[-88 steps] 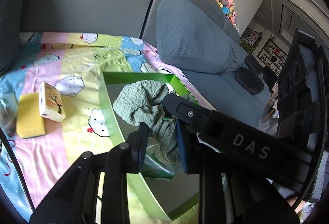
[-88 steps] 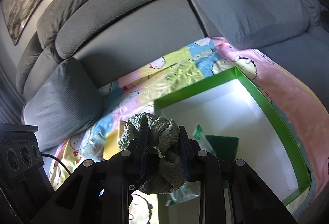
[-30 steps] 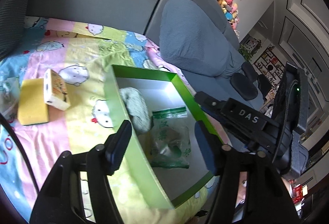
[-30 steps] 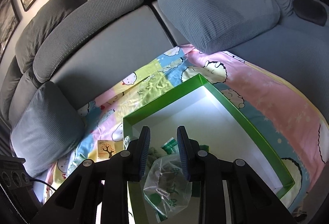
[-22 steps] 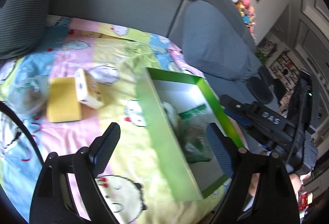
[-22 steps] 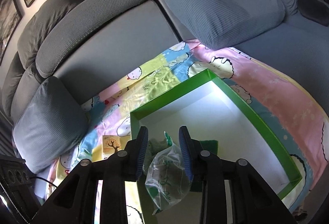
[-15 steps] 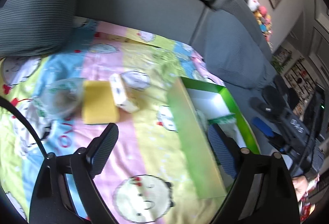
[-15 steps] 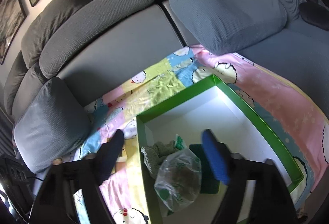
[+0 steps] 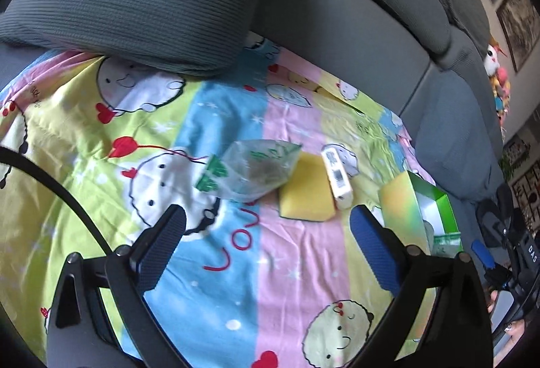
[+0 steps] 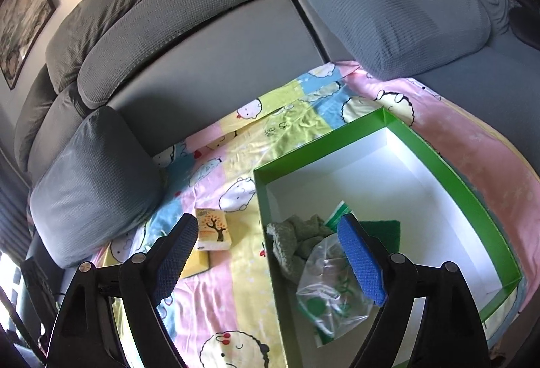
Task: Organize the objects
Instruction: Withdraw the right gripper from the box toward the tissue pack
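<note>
Grey sofa seat, covered by cartoon-print blanket (image 9: pixel 236 260); all items on blanket.

Items not yet boxed, left wrist view: clear plastic bag (image 9: pixel 251 170) with green print, flat on blanket; yellow sponge (image 9: pixel 307 191) touching bag's right edge; small white carton (image 9: pixel 337 179) lying partly on sponge's right edge. Green box (image 10: pixel 449 172) to right of carton, apart from it.

Box contents, right wrist view: grey-green knitted cloth (image 10: pixel 293 241) in near-left corner, second clear bag (image 10: pixel 332 280) overlapping it, dark green pad (image 10: pixel 384 231) behind both. Rest of white floor bare.

Left gripper (image 9: pixel 268 241): fingers spread wide, nothing between, above blanket, aimed toward bag and sponge. Right gripper (image 10: pixel 270 253): fingers spread wide, nothing held, above box's left wall.

Judged step: reach for one of three loose items.

Risks:
- Bag thin and slack; pinch could slip or catch blanket fabric.
- Carton resting on sponge; lifting sponge first would tip carton off.
- Soft seat; pressing down could shift neighbours.

View differences:
- Left wrist: loose bag visible, also barcode face of carton; box interior mostly hidden by near wall.
- Right wrist: full box interior, tree print on carton; loose bag not visible, sponge mostly hidden behind finger.
</note>
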Demonstrator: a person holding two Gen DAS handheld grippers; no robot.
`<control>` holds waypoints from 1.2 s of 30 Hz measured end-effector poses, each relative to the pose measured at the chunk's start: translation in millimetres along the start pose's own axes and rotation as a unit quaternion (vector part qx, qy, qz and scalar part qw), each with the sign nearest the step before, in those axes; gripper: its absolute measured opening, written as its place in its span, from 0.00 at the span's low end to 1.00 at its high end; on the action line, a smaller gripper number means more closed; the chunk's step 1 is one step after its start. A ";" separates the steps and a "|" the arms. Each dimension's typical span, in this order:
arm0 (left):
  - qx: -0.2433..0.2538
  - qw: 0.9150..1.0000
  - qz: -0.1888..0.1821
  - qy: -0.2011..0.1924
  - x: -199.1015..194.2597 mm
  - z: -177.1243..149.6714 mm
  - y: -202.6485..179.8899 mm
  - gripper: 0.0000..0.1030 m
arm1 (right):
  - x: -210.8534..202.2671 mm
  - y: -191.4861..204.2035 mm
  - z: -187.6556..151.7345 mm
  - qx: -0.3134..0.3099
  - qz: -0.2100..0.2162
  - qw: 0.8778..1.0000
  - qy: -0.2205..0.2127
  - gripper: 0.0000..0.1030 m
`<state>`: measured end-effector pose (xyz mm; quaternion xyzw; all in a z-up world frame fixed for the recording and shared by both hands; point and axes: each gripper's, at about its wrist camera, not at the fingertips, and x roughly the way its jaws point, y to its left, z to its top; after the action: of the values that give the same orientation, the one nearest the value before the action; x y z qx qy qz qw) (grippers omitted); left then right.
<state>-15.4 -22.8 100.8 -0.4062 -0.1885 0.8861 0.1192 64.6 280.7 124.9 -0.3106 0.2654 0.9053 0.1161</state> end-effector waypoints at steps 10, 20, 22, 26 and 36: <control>-0.040 0.999 0.030 -0.001 2.6 5.1 32.5 0.94 | 4.8 22.2 -7.5 -0.020 0.003 1.000 0.006 0.83; -0.070 0.997 0.033 0.014 10.1 5.9 51.8 0.94 | 10.8 60.1 -20.7 -0.071 0.009 0.997 0.016 0.83; -0.072 0.997 0.034 0.017 11.6 5.5 52.3 0.94 | 15.1 71.0 -25.6 -0.089 0.015 0.996 0.023 0.83; -0.070 0.997 0.038 0.023 14.0 4.9 52.6 0.94 | 33.3 92.0 -36.1 -0.113 0.030 0.992 0.051 0.83; -0.075 0.995 0.044 0.041 22.2 4.6 57.7 0.94 | 126.8 118.6 -41.2 -0.163 -0.030 0.977 0.131 0.83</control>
<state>-36.5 -67.8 63.7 -0.4577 -0.2314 0.8565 0.0574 -58.2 165.0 66.8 -0.4490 0.1177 0.8840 0.0557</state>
